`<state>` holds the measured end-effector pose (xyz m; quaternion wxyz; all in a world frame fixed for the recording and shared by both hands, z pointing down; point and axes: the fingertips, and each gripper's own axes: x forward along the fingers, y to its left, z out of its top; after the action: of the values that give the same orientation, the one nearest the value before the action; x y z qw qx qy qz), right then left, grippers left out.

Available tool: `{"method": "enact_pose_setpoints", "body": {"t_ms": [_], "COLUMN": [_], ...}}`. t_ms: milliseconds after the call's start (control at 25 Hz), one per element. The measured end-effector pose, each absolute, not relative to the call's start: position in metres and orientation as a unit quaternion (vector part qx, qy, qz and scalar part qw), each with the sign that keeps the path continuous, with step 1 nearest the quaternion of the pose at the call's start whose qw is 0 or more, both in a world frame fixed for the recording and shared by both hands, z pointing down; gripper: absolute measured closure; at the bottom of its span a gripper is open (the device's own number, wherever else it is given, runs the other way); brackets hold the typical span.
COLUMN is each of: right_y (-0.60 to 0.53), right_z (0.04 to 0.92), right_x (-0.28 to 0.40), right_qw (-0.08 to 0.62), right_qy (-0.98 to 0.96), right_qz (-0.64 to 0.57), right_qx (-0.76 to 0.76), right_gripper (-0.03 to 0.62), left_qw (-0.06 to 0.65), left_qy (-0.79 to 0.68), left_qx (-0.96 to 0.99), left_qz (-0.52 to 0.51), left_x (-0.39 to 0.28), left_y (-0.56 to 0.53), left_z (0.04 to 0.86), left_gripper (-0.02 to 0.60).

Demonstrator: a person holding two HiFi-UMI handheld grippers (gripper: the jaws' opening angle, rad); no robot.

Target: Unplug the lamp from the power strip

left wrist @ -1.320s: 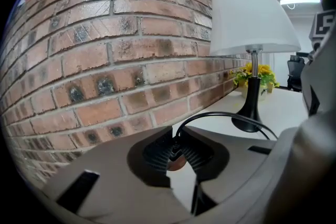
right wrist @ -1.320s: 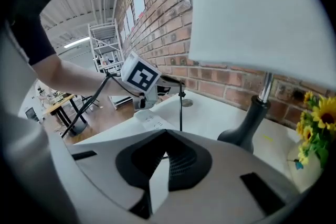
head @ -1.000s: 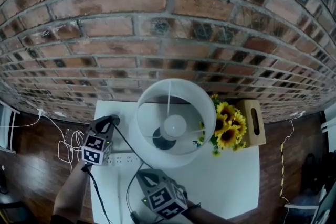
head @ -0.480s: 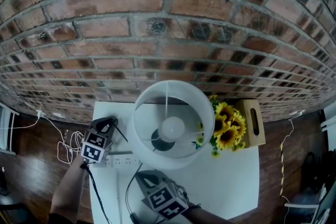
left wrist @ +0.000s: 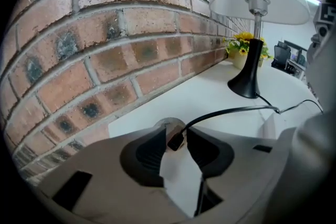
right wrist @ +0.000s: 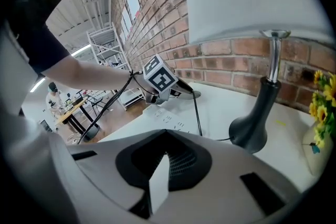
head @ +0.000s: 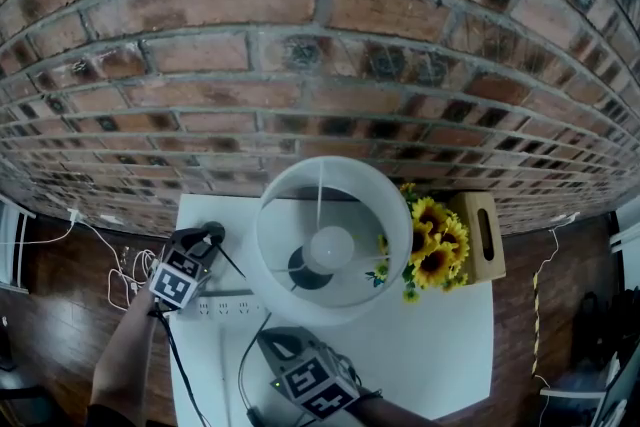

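The lamp's plug (left wrist: 175,140) lies on the white desk (head: 440,355), at about 9 o'clock from the lamp (head: 322,240) and close under the brick wall (left wrist: 105,34). It rests against a round disc (left wrist: 167,124) set in the desk and is clear of the power strip (head: 232,303), which sits at 7 o'clock from the lamp, so the unplugging looks done.

The left gripper (left wrist: 176,132) points down over the plug. Its fingers have just been opening and now stand wide on either side, so the plug sits between them but is not pinched.

The plug looks small, hard and light, and its flat sides are the place to grip. The black cord (left wrist: 231,111) is springy and arcs up towards the lamp base, so pulling on it would probably drag the plug or rock the top-heavy lamp.

The right gripper (right wrist: 167,137) hovers at 6 o'clock from the lamp. Its fingers are drawn together and hold nothing, and only a sliver of desk shows between them.
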<state>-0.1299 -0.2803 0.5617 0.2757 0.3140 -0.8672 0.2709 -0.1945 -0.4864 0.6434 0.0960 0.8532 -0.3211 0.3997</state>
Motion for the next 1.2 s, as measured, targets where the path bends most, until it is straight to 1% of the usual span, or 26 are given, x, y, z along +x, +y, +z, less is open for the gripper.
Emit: {"method": "enact_pose_setpoints", "body": {"t_ms": [160, 360, 480, 560, 640, 680, 720, 760, 800, 1040, 1200], "right_y": [-0.279, -0.278, -0.277, -0.277, -0.276, -0.275, -0.275, -0.275, -0.275, -0.272, -0.269], "right_z": [0.564, 0.566, 0.566, 0.566, 0.565, 0.564, 0.563, 0.562, 0.561, 0.548, 0.543], "right_x": [-0.13, -0.131, -0.132, -0.133, -0.134, -0.134, -0.135, -0.136, -0.137, -0.149, -0.152], "right_qw": [0.277, 0.276, 0.276, 0.277, 0.276, 0.275, 0.274, 0.273, 0.271, 0.256, 0.254], "right_qy": [-0.866, -0.864, -0.865, -0.865, -0.866, -0.867, -0.867, -0.868, -0.869, -0.878, -0.88], "right_qz": [0.276, 0.281, 0.282, 0.281, 0.281, 0.281, 0.281, 0.28, 0.279, 0.277, 0.275], "right_qx": [0.313, 0.312, 0.311, 0.31, 0.308, 0.307, 0.306, 0.306, 0.305, 0.295, 0.292], "right_gripper": [0.591, 0.591, 0.591, 0.591, 0.591, 0.591, 0.591, 0.591, 0.591, 0.591, 0.591], "left_qw": [0.086, 0.056, 0.054, 0.076, 0.115, 0.135, 0.151, 0.163, 0.174, 0.234, 0.24], "left_qy": [-0.306, -0.281, -0.29, -0.316, -0.356, -0.377, -0.397, -0.414, -0.427, -0.463, -0.485], "left_qx": [0.85, 0.837, 0.841, 0.854, 0.863, 0.865, 0.864, 0.862, 0.86, 0.85, 0.841], "left_qz": [0.42, 0.466, 0.454, 0.407, 0.339, 0.303, 0.271, 0.243, 0.218, 0.09, -0.006], "left_x": [-0.198, -0.206, -0.211, -0.217, -0.228, -0.234, -0.241, -0.247, -0.253, -0.283, -0.309], "left_y": [-0.483, -0.477, -0.48, -0.488, -0.499, -0.504, -0.509, -0.514, -0.517, -0.525, -0.527], "left_z": [0.646, 0.651, 0.642, 0.627, 0.61, 0.599, 0.587, 0.575, 0.563, 0.489, 0.425], "left_gripper": [0.437, 0.431, 0.431, 0.431, 0.434, 0.447, 0.498, 0.519, 0.558, 0.565, 0.569]}}
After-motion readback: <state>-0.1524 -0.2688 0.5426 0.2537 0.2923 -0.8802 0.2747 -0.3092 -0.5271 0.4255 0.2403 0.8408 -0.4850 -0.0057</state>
